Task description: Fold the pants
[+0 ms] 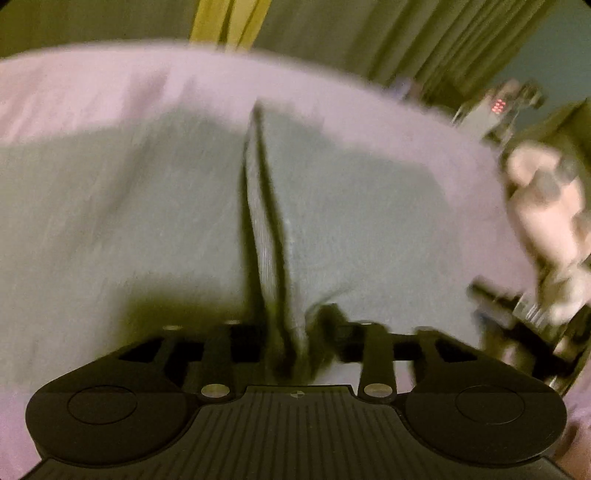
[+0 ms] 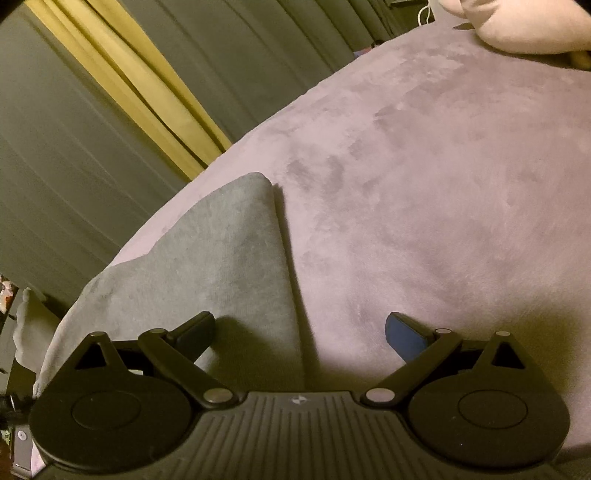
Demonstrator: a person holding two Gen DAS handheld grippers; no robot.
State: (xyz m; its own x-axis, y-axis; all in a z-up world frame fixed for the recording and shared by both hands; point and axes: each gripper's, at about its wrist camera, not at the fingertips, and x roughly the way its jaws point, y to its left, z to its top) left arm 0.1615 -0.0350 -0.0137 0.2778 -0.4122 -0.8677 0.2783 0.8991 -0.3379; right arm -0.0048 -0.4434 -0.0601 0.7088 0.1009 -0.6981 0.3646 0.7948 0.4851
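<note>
Around you: grey curtains [image 2: 74, 155] hang behind the bed w/ a yellow strip [image 2: 147, 110] between them. In the right wrist view a pale pillow [image 2: 524, 26] sits at the far right corner of the mauve bedspread [image 2: 443, 166]. In the left wrist view, far right off the bed, there's a small device w/ a red display [image 1: 499, 106], too blurred to read, and your right hand [image 1: 546, 221] on the other tool at the right edge. That whole view is motion-smeared, so detail is poor.

The grey pants [image 1: 147, 221] lie flat on the bedspread, spread left to right across the near half of the left wrist view. A ridge of fabric rises up the middle of them and runs straight down into your left gripper [image 1: 295, 350]. Its fingers are pressed together on that fold, pinching the pants.

Your right gripper [image 2: 301, 332] is spread wide, holding nothing. In its view a folded end of the pants [image 2: 221, 258] lies near left, its rounded corner pointing far. The left finger [image 2: 195, 330] hangs over the cloth; can't tell if it touches. The blue-padded right finger [image 2: 404, 338] is over bare bedspread, apart from the pants edge.
</note>
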